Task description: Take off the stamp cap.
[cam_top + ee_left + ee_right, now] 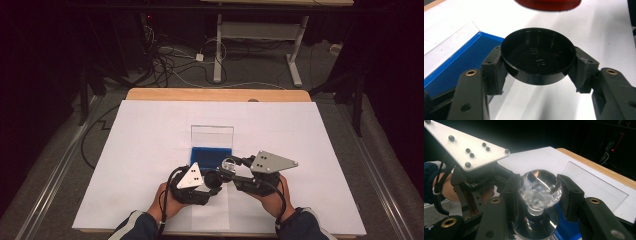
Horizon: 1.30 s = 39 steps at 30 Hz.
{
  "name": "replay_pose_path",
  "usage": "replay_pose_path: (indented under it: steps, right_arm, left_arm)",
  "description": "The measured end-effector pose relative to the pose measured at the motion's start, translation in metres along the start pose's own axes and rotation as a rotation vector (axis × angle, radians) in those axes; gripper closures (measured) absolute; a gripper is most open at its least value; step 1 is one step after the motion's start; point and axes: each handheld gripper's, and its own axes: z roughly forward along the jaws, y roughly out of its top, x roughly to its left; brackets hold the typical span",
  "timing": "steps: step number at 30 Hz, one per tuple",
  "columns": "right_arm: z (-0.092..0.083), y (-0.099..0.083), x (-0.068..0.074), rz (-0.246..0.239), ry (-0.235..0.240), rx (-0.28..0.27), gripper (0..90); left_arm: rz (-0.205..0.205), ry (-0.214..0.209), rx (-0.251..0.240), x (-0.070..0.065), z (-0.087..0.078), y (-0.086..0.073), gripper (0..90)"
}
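White paper covers the desk [150,150]. Left claw [537,67] pinches a black round base [537,62] level while right claw [540,192] pinches a crystal ball [540,186] over it, likely for assembly, beside a blue-lined case [211,156].

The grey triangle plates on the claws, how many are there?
2. One grey triangle plate sits on the left claw, low in the high view. The other tops the right claw, just right of it.

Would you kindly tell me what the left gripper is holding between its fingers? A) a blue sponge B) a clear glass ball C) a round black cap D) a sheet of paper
C: in the left gripper view the left gripper clamps a round black cap between its fingers.
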Motion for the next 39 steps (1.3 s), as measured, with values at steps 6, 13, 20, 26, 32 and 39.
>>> replay_pose_path:
  steps: [6,13,20,26,32,39]
  right_arm:
    - [-0.004,-0.001,-0.003,-0.004,-0.017,0.008,56.5]
    - [-0.008,-0.001,-0.007,0.000,-0.031,0.007,56.5]
    - [-0.011,-0.002,-0.009,-0.004,-0.042,0.012,56.5]
    - [-0.016,-0.003,-0.013,0.001,-0.051,0.011,56.5]
    - [-0.018,-0.004,-0.016,0.002,-0.056,0.013,56.5]
    - [-0.020,-0.004,-0.017,0.002,-0.063,0.013,56.5]
  left_arm:
    - [0.003,0.015,0.000,0.002,-0.004,-0.001,36.4]
    - [0.001,0.024,0.000,0.004,-0.008,-0.002,36.4]
    - [0.013,0.047,-0.006,0.008,-0.019,-0.002,36.3]
    - [0.009,0.073,-0.017,0.011,-0.033,-0.004,36.3]
    - [0.003,0.096,-0.029,0.015,-0.046,-0.006,36.3]
    - [0.008,0.113,-0.034,0.016,-0.057,-0.007,36.3]
